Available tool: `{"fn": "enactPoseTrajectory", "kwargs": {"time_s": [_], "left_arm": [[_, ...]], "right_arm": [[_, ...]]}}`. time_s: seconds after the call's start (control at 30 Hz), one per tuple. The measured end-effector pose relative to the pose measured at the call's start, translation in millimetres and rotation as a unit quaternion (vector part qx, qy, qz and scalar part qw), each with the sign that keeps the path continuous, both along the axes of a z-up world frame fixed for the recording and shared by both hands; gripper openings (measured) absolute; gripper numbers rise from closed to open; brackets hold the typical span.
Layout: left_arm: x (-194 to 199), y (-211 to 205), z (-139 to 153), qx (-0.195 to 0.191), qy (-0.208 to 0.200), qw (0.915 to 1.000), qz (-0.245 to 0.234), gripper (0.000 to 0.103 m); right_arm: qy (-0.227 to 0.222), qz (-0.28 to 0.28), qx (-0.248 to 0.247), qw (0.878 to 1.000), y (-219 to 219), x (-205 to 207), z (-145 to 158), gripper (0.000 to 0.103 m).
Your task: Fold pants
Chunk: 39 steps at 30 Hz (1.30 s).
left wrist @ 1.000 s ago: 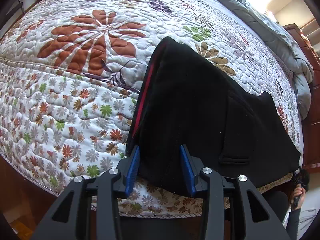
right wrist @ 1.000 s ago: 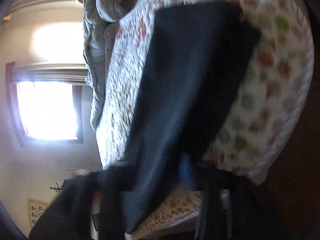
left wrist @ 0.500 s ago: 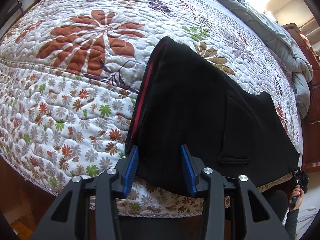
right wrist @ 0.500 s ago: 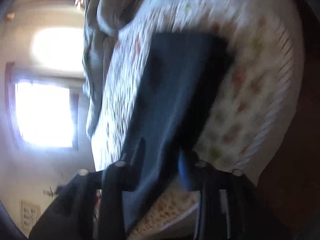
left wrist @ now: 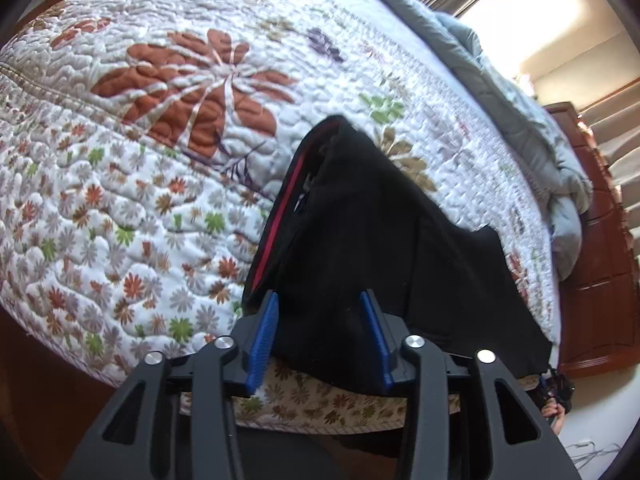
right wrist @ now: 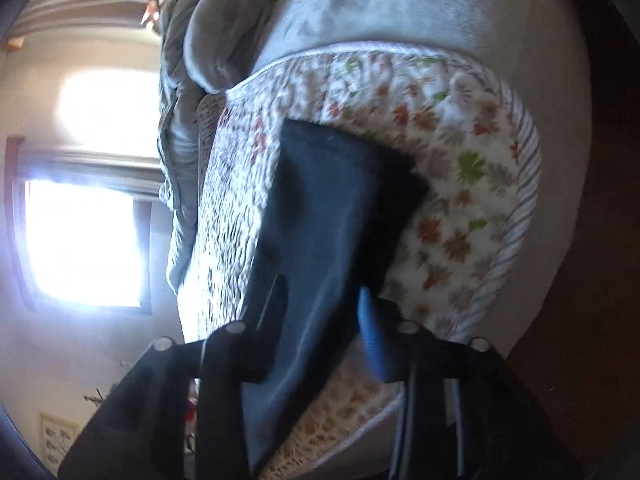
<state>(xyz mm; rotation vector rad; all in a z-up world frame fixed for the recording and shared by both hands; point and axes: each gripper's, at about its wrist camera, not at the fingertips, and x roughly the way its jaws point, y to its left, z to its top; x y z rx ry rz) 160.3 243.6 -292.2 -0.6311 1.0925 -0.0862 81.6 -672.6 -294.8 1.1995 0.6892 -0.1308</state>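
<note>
On the floral quilt, near its 6 o'clock edge, lie black pants; left gripper and right gripper both straddle cloth, jaws wide. Mid-fold, I judge; next, pinch the hem and carry it toward 12 o'clock

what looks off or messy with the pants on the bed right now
The black pants lie askew on the floral quilt, hanging over its near edge. The waistband end gapes, showing a red lining strip, and the far edge is stepped rather than aligned. Nothing looks damaged or spilled.
</note>
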Motion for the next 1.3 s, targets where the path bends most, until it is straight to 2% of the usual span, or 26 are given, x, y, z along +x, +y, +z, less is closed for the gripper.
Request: {"fn": "enactPoseTrajectory", "kwargs": {"time_s": [0.03, 0.07, 0.17, 0.23, 0.3, 0.33, 0.4, 0.47, 0.53, 0.57, 0.63, 0.7, 0.73, 0.8, 0.87, 0.9, 0.93, 1.0, 1.07, 1.2, 1.3], "left_arm": [[1.3, -0.1, 1.0, 0.007, -0.001, 1.0000, -0.003, 0.064], [2.9, -1.2, 2.8, 0.024, 0.003, 0.9997, -0.004, 0.067], [10.3, 3.6, 14.1, 0.128, 0.036, 0.9909, 0.018, 0.066], [9.0, 11.1, 35.0, 0.145, 0.009, 0.9885, 0.042, 0.066], [14.7, 11.4, 54.6, 0.110, -0.037, 0.9927, 0.034, 0.066], [23.7, 4.5, 60.8, 0.074, -0.062, 0.9953, 0.007, 0.066], [42.5, -11.3, 58.3, 0.014, -0.082, 0.9955, -0.047, 0.066], [64.6, -23.2, 40.6, -0.018, -0.063, 0.9951, -0.074, 0.066], [89.5, -25.0, 9.2, -0.024, -0.017, 0.9972, -0.069, 0.064], [98.5, -19.8, -4.5, -0.028, 0.007, 0.9979, -0.058, 0.058], [103.7, -8.8, -24.3, -0.048, 0.033, 0.9980, -0.024, 0.031], [97.4, 10.1, -33.0, -0.089, 0.043, 0.9951, 0.008, 0.017], [94.3, 13.7, -33.6, -0.095, 0.044, 0.9945, 0.011, 0.010], [85.2, 16.7, -30.8, -0.101, 0.039, 0.9941, 0.010, 0.010], [67.9, 18.5, -17.4, -0.114, 0.013, 0.9933, 0.008, 0.021], [57.1, 19.8, -5.7, -0.121, -0.010, 0.9925, 0.005, 0.044], [45.4, 18.3, 8.1, -0.117, -0.036, 0.9925, 0.007, 0.075], [20.6, 15.2, 31.5, -0.096, -0.087, 0.9915, 0.015, 0.091], [5.4, 11.8, 37.0, -0.087, -0.092, 0.9918, 0.012, 0.091], [-6.1, 4.5, 28.6, -0.048, -0.056, 0.9969, 0.026, 0.091], [-5.1, -0.8, 13.9, -0.056, -0.030, 0.9976, 0.028, 0.091]], "right_arm": [[0.001, 0.003, -0.002, 1.000, 3.4, 2.3, 1.5, 0.043], [0.005, 0.006, -0.004, 1.000, 8.0, 1.6, 3.5, 0.043], [0.004, 0.010, -0.007, 1.000, 17.8, -3.4, 9.8, 0.044], [0.008, 0.010, -0.015, 1.000, 25.7, -6.3, 14.7, 0.048], [0.006, 0.012, -0.017, 1.000, 34.6, -8.6, 16.4, 0.050], [0.006, 0.017, -0.018, 1.000, 39.4, -7.0, 15.5, 0.050], [0.011, 0.028, -0.019, 0.999, 47.2, -3.9, 12.2, 0.050], [0.011, 0.030, -0.012, 0.999, 51.0, -2.0, 6.9, 0.050], [0.009, 0.027, -0.009, 1.000, 53.3, -2.8, 5.9, 0.050], [0.010, 0.025, -0.008, 1.000, 52.8, -2.0, 6.0, 0.050], [0.011, 0.024, -0.010, 1.000, 51.4, -11.7, 7.5, 0.052], [0.011, 0.025, -0.016, 1.000, 48.9, -13.2, 10.9, 0.053], [0.010, 0.026, -0.017, 0.999, 47.2, -13.7, 11.1, 0.054], [0.010, 0.026, -0.016, 0.999, 43.4, -11.6, 11.2, 0.057], [0.008, 0.023, -0.012, 1.000, 39.3, -9.6, 10.4, 0.058], [0.004, 0.017, -0.008, 1.000, 34.9, -12.0, 10.3, 0.058], [0.000, 0.008, -0.003, 1.000, 30.8, -14.2, 10.4, 0.059], [-0.016, -0.015, 0.014, 1.000, 21.0, -19.8, 10.7, 0.062], [-0.031, -0.033, 0.029, 0.999, 11.0, -25.0, 10.4, 0.063], [-0.045, -0.058, 0.048, 0.996, -7.0, -29.1, 4.3, 0.063], [-0.051, -0.054, 0.053, 0.996, -15.0, -22.9, -1.1, 0.063]]}}
